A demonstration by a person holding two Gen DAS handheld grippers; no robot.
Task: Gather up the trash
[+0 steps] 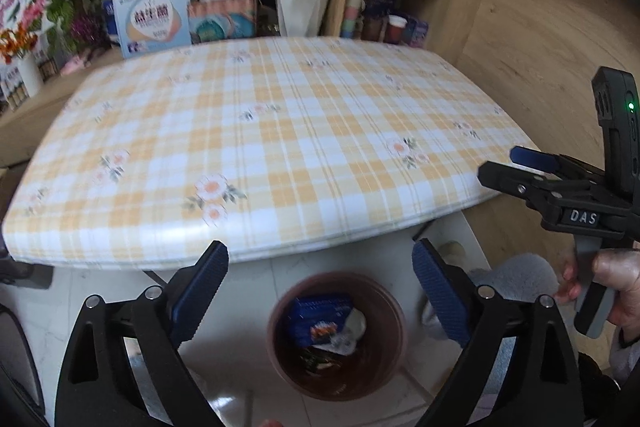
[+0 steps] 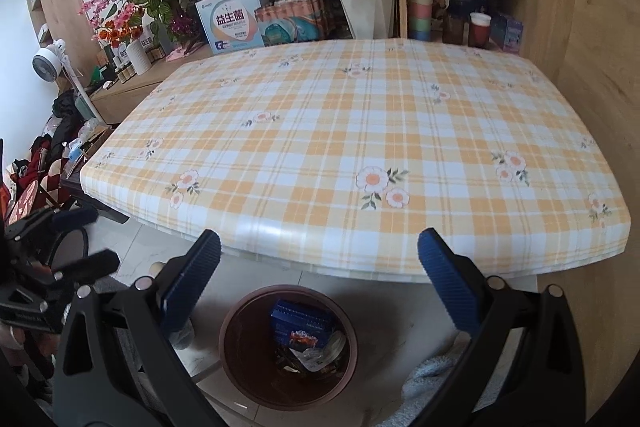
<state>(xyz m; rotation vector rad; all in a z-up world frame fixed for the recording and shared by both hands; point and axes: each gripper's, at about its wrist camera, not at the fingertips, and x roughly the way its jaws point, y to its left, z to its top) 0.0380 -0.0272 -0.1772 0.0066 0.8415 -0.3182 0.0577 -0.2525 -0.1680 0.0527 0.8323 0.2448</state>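
Left tongs [image 1: 320, 291]: I have them spread wide with nothing between the blue pads, hanging right over the bin.
Right tongs [image 2: 320, 283]: also gaping and empty, over the same spot.
Round brown plastic bin [image 1: 390, 351]: on the floor below and between my pads, just off the tabletop edge.
Trash: a dark blue carton [image 1: 316, 319] and crumpled wrappers [image 1: 344, 339] lie inside.
Yellow-and-white plaid tabletop [image 1: 280, 131]: beyond my tips I see no litter.
Doing it well: I judge the drop done; I back off without knocking the rim.

Wide-open left hand-held gripper [image 1: 320, 287] above brown bin [image 1: 338, 337] holding trash [image 1: 320, 321].
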